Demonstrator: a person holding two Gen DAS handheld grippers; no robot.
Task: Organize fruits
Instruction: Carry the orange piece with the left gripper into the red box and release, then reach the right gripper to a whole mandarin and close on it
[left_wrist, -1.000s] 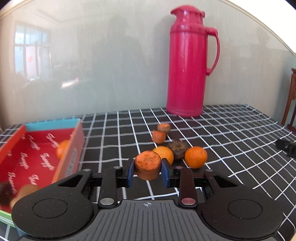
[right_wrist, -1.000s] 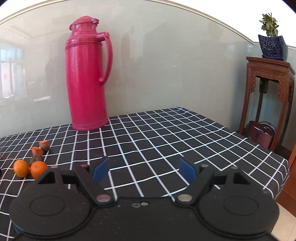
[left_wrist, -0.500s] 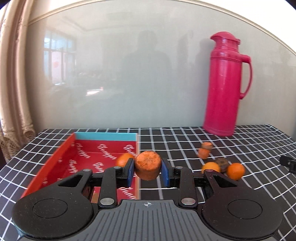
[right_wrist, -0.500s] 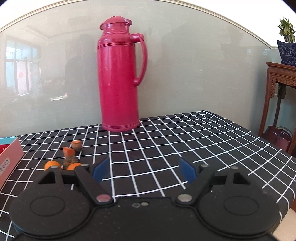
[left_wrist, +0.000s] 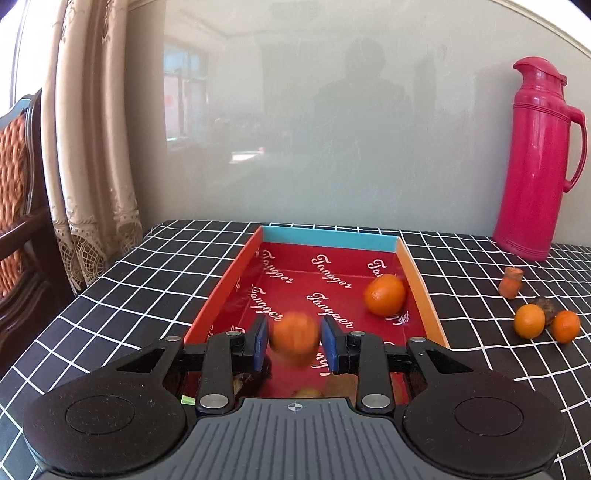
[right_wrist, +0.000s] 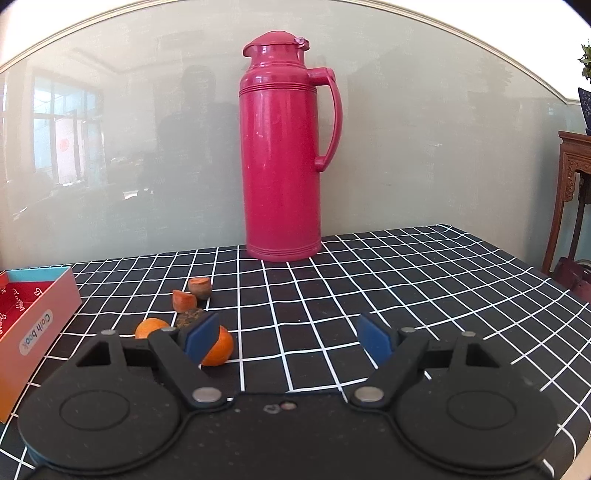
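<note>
The left gripper (left_wrist: 294, 344) had swung away from the loose fruit and now hung over the red box (left_wrist: 421, 291). Half a second earlier its jaws pinched the orange piece (left_wrist: 294, 338) tightly; now gaps showed between the blue pads and the piece, and the piece was blurred, so the jaws had let go and it was most likely dropping into the box. A whole orange (left_wrist: 384, 299) already lay inside, near the right wall, and darker things showed dimly at the near end under the gripper, too hidden to name.

The right gripper (right_wrist: 288, 338) had drifted left toward the remaining pile, its jaws spread wide and holding nothing. Its left pad sat in front of one orange (right_wrist: 218, 347); a second orange (right_wrist: 150, 328), a dark shrivelled fruit (right_wrist: 189, 316) and two cut pieces (right_wrist: 183, 300) (right_wrist: 200, 287) lay beyond on the checked table (right_wrist: 406, 295), with the red flask (right_wrist: 282, 147) standing behind them.

By my judgement one more item was as good as sorted, with five left on the table, and the right gripper looked placed to take the nearest orange.
</note>
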